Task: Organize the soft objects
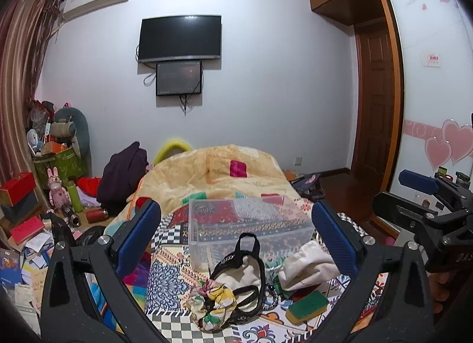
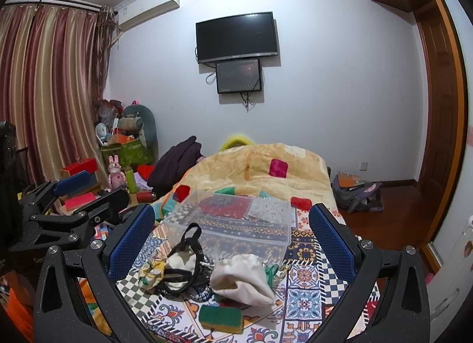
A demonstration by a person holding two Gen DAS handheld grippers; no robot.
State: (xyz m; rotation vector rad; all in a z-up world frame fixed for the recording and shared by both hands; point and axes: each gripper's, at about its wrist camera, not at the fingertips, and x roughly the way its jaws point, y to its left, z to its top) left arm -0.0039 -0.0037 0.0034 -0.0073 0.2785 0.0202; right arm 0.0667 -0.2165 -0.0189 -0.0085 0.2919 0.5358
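Note:
A clear plastic box [image 1: 248, 224] [image 2: 233, 221] stands on the patterned bed cover. In front of it lies a heap of soft things: a cream bag with black straps [image 1: 242, 275] [image 2: 180, 263], a floral scrunchie [image 1: 211, 304] [image 2: 150, 273], a cream cloth pouch [image 1: 307, 266] [image 2: 242, 279] and a green-and-yellow sponge [image 1: 307, 306] [image 2: 220, 318]. My left gripper [image 1: 236, 239] is open and empty above the heap. My right gripper [image 2: 230, 239] is open and empty too; it also shows at the right edge of the left wrist view [image 1: 419, 192].
A yellow blanket [image 1: 218, 174] [image 2: 266, 171] is bunched at the far end of the bed. Boxes, a pink rabbit toy [image 1: 57, 192] and bottles clutter the floor at left. A bag [image 2: 357, 195] lies on the wooden floor at right.

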